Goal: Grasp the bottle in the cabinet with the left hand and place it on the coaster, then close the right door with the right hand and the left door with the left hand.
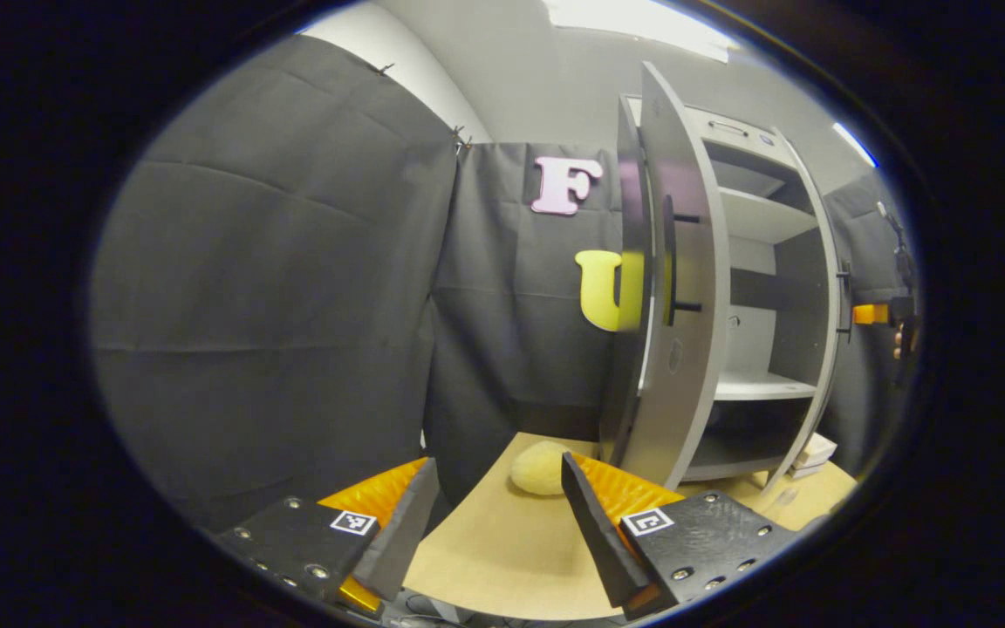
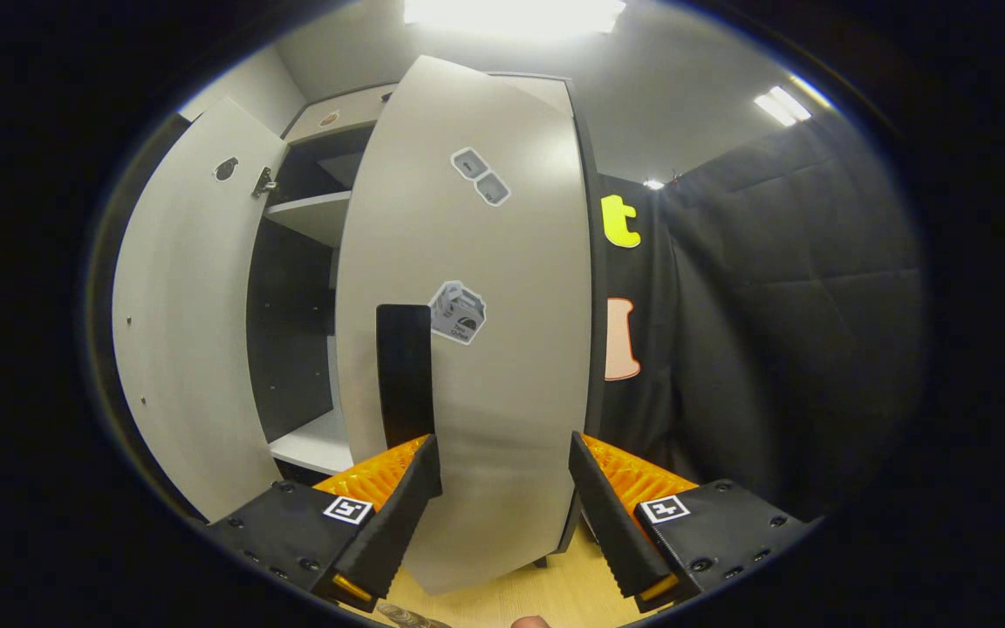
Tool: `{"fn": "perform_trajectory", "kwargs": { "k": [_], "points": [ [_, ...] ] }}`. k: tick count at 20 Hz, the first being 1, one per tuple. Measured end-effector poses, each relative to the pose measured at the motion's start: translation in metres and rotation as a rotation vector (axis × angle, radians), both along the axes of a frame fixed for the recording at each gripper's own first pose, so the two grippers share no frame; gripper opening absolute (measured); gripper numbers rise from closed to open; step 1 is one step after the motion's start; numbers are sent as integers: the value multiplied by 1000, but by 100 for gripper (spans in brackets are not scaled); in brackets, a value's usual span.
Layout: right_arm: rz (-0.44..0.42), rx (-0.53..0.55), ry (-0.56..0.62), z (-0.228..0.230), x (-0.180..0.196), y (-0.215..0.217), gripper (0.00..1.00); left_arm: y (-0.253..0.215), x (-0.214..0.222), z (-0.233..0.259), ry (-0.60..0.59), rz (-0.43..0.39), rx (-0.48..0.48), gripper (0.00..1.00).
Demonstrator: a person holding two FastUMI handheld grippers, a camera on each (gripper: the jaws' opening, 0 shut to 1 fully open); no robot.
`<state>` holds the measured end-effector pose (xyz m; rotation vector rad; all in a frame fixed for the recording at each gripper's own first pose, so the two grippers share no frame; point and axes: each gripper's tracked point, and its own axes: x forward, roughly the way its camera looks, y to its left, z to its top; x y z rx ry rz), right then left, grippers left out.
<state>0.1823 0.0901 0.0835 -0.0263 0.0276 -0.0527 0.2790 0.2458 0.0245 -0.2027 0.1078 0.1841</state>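
Cabinet [image 1: 755,288] doors both ajar; bottle location can't tell.
Right door [image 2: 476,349] sits just ahead of your right gripper [image 2: 502,475], spread, empty; left gripper [image 1: 498,488] spread, empty, over table [image 1: 502,558] near yellow lump [image 1: 539,467].

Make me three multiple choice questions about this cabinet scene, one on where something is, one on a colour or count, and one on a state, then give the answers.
1. Where is the right gripper?
A. close in front of the right door
B. inside the cabinet
C. under the table

2. What colour is the rounded object on the table?
A. blue
B. pale yellow
C. red

3. How is the left door?
A. shut
B. open
C. removed

Answers: 1 A, the door panel looms right past its fingers. 2 B, it lies pale yellow beside the cabinet. 3 B, it swings out and shelves show behind it.
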Motion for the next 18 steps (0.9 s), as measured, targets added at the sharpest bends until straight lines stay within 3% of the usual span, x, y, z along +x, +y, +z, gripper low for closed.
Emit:
{"fn": "perform_trajectory", "kwargs": {
  "k": [3, 10, 15, 18],
  "points": [
    [1, -32, -11, -4, -15, -6, 92, 8, 13, 18, -6, -13, 9, 84],
    [0, -32, 39, -38, -46, -26, 95, 4, 66, 70, -38, -84, 41, 84],
    [-40, -34, 70, -57, -64, -45, 95, -4, 109, 101, -49, -148, 31, 88],
    [-80, -36, 86, -67, -77, -63, 95, -7, 129, 123, -71, -165, 49, 84]
  ]
}}
